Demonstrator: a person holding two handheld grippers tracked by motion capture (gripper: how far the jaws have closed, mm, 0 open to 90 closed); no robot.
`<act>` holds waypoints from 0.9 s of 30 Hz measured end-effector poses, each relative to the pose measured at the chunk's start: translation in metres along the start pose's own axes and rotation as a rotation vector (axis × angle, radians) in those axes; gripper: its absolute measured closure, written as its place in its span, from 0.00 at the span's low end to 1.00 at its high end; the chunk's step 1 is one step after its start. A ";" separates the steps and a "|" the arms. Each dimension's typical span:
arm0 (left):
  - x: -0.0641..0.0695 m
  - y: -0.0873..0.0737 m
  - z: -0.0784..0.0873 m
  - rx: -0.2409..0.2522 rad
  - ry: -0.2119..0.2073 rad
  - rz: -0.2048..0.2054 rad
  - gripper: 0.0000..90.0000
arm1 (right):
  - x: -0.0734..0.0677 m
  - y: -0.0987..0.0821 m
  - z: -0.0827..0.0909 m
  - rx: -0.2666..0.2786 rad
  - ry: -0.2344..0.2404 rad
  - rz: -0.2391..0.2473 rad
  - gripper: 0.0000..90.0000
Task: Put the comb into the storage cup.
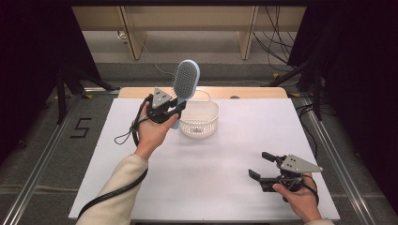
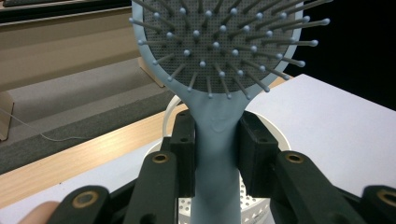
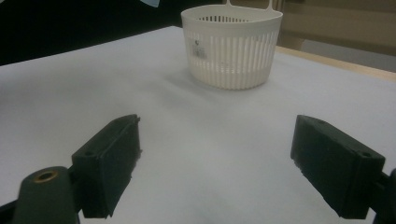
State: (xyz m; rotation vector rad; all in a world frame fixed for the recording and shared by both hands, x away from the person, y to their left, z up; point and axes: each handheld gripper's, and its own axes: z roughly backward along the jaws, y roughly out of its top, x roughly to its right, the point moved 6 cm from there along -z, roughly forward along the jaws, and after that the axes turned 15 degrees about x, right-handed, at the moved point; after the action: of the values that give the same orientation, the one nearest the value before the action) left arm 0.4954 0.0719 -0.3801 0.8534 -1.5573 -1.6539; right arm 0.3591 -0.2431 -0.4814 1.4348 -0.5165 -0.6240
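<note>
A light-blue hairbrush (image 1: 185,82) with a grey bristle pad stands upright above the table, its head up. My left gripper (image 1: 174,108) is shut on its handle; in the left gripper view the pads (image 2: 186,154) press both sides of the hairbrush handle (image 2: 215,154). Just right of the brush sits a white slotted basket (image 1: 201,121) with a thin handle. The basket (image 2: 254,205) lies under and behind the brush in the left gripper view. My right gripper (image 1: 261,165) rests low at the table's front right, jaws wide open and empty, and the basket (image 3: 232,46) stands well beyond its open jaws (image 3: 229,163).
The white table top (image 1: 211,159) has a bare wooden strip (image 1: 253,92) along its far edge. Behind it are wooden furniture legs, loose cables and a dark floor. Metal rails run along both sides of the table.
</note>
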 end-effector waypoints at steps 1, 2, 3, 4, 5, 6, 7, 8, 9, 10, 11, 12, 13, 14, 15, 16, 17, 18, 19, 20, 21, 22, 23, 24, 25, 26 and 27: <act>0.000 0.000 0.000 0.000 0.000 -0.002 0.78 | 0.000 0.000 0.000 0.000 0.000 0.000 0.18; 0.000 0.000 0.000 -0.001 0.000 -0.004 0.78 | 0.000 0.000 0.000 0.000 0.000 0.000 0.18; 0.001 0.000 -0.001 -0.001 -0.001 -0.006 0.78 | 0.000 0.000 0.000 0.001 0.000 -0.001 0.18; 0.001 0.000 -0.001 0.000 -0.001 -0.006 0.78 | 0.000 0.000 0.000 0.001 0.000 0.000 0.18; 0.001 0.000 -0.002 0.000 -0.002 -0.007 0.78 | 0.000 0.000 0.000 0.000 0.000 -0.001 0.18; 0.002 0.000 -0.002 0.000 -0.001 -0.006 0.78 | 0.000 0.000 0.000 -0.002 -0.001 -0.001 0.18; 0.002 0.000 -0.002 -0.001 -0.002 -0.008 0.78 | 0.000 0.000 0.000 0.000 0.000 -0.001 0.18; 0.002 0.000 -0.003 -0.001 -0.003 -0.010 0.78 | 0.000 0.000 0.000 0.001 0.000 -0.001 0.18; 0.002 0.001 -0.003 -0.001 -0.003 -0.011 0.78 | 0.000 0.000 0.000 0.000 0.001 0.000 0.18; 0.002 0.000 -0.003 -0.001 -0.003 -0.010 0.78 | 0.000 0.000 0.000 0.000 0.001 0.000 0.18; 0.002 0.000 -0.004 -0.001 -0.002 -0.012 0.78 | 0.000 0.000 0.000 0.000 0.001 0.000 0.18; 0.002 0.000 -0.004 -0.002 -0.001 -0.013 0.78 | 0.000 0.000 0.000 0.000 0.000 -0.001 0.18; 0.002 0.000 -0.004 -0.003 0.000 -0.013 0.78 | 0.000 0.000 0.000 -0.001 -0.001 -0.001 0.18; 0.002 0.000 -0.005 -0.004 0.000 -0.014 0.78 | 0.000 0.000 0.000 0.001 0.000 -0.002 0.18; 0.002 0.000 -0.005 -0.004 -0.001 -0.016 0.78 | 0.000 0.000 0.000 0.001 0.000 -0.001 0.18; 0.002 0.000 -0.005 -0.004 -0.002 -0.016 0.78 | 0.000 0.000 0.000 0.001 0.000 -0.001 0.18; 0.002 0.000 -0.005 -0.004 -0.002 -0.018 0.78 | 0.000 0.000 0.000 0.001 0.000 -0.001 0.18; 0.002 0.000 -0.006 -0.004 -0.003 -0.020 0.78 | 0.000 0.000 0.000 -0.001 -0.001 -0.001 0.18; 0.002 0.000 -0.006 -0.004 -0.004 -0.019 0.78 | 0.000 0.000 0.000 -0.001 -0.001 -0.001 0.18; 0.002 0.001 -0.006 -0.002 -0.006 -0.021 0.78 | 0.000 0.000 0.000 -0.001 -0.001 -0.001 0.18; 0.002 0.001 -0.006 -0.002 -0.006 -0.020 0.78 | 0.000 0.000 0.000 -0.001 -0.001 -0.002 0.18; 0.003 0.001 -0.007 -0.002 -0.005 -0.018 0.78 | 0.000 0.000 0.000 -0.001 -0.001 -0.001 0.18; 0.003 0.001 -0.007 -0.002 -0.006 -0.018 0.78 | 0.000 0.000 0.000 -0.001 -0.002 -0.002 0.18; 0.002 0.001 -0.007 -0.002 -0.005 -0.017 0.78 | 0.000 0.000 0.000 -0.001 -0.001 -0.002 0.18; 0.003 0.000 -0.008 -0.002 -0.005 -0.017 0.78 | 0.000 0.000 0.000 0.000 -0.001 -0.001 0.18; 0.003 0.000 -0.008 -0.002 -0.005 -0.016 0.78 | 0.000 0.000 0.000 -0.001 -0.001 -0.001 0.18; 0.003 0.000 -0.008 -0.001 -0.004 -0.015 0.78 | 0.000 0.000 0.000 -0.001 0.000 -0.001 0.18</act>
State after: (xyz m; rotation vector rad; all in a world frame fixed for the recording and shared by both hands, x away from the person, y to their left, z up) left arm 0.5009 0.0652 -0.3804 0.8630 -1.5564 -1.6680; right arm 0.3591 -0.2433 -0.4815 1.4341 -0.5154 -0.6254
